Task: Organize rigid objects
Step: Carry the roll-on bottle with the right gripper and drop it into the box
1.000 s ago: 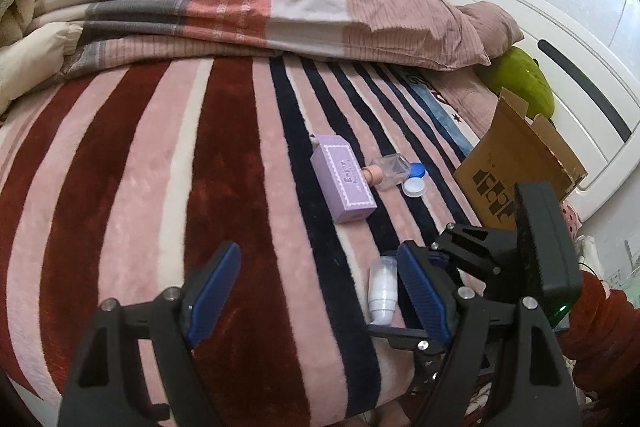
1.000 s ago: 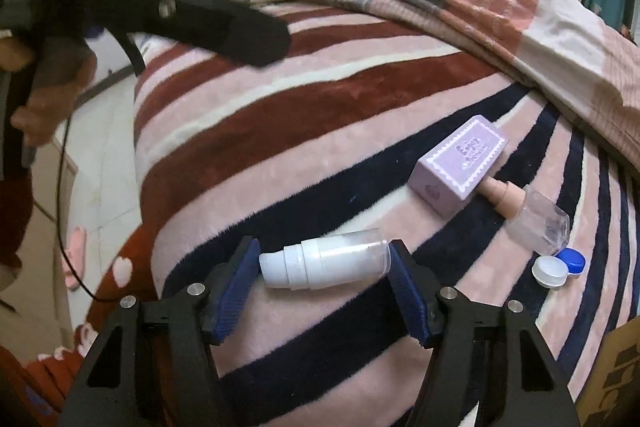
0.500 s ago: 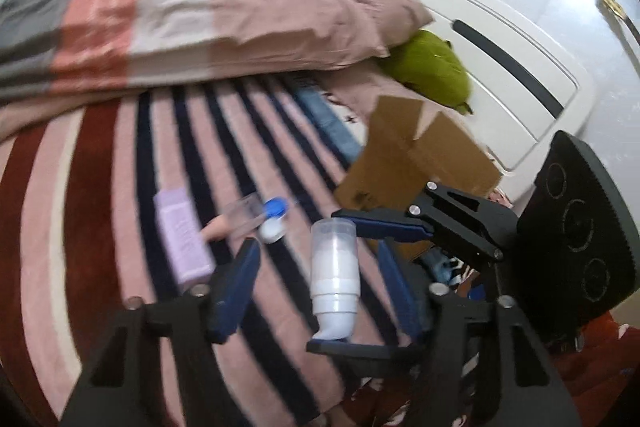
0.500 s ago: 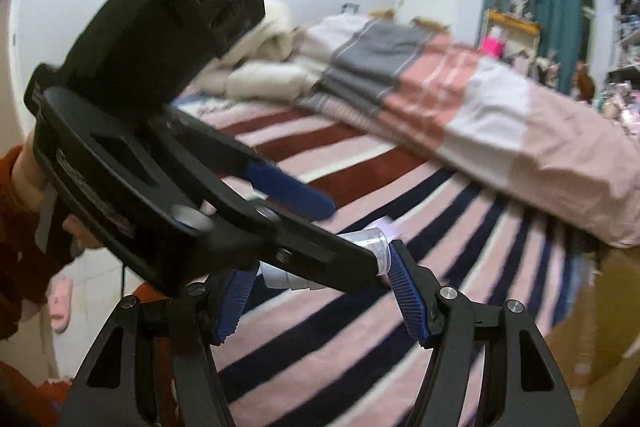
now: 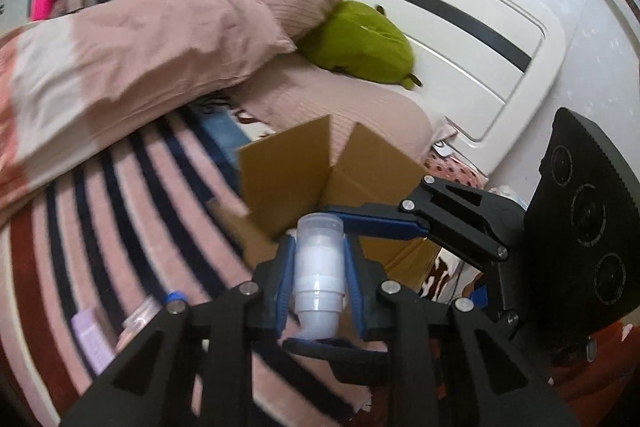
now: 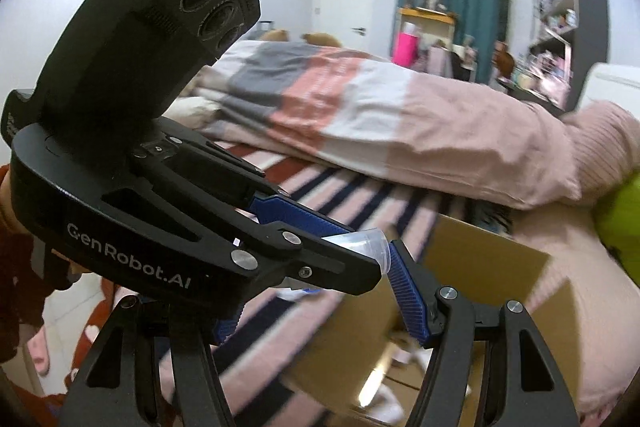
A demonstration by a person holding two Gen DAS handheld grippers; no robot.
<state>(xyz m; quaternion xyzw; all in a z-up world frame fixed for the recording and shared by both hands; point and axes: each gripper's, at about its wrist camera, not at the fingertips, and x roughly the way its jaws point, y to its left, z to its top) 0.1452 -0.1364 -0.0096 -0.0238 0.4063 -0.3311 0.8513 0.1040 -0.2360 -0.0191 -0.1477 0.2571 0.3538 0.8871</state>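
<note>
A white pump bottle with a clear cap point(image 5: 319, 275) is held in the air between both grippers. My left gripper point(image 5: 318, 283) is shut on its sides. My right gripper point(image 6: 320, 291) holds it by its two ends; in the left wrist view its blue finger point(image 5: 380, 225) lies across the cap end. In the right wrist view only the clear cap point(image 6: 362, 243) shows past the left gripper's body. The open cardboard box point(image 5: 320, 171) stands just beyond the bottle, and also shows in the right wrist view point(image 6: 460, 283). A purple box point(image 5: 90, 339) and a small clear bottle point(image 5: 138, 315) lie on the striped blanket.
A green plush point(image 5: 360, 43) and pink pillows point(image 5: 168, 39) lie by the white headboard point(image 5: 460, 39). A folded striped duvet point(image 6: 340, 99) runs across the bed. A blue-capped lens case point(image 5: 174, 297) lies by the small bottle.
The right gripper lifted the pump bottle off the blanket and carried it toward the cardboard box. The left gripper has swung in and closed on the bottle's sides.
</note>
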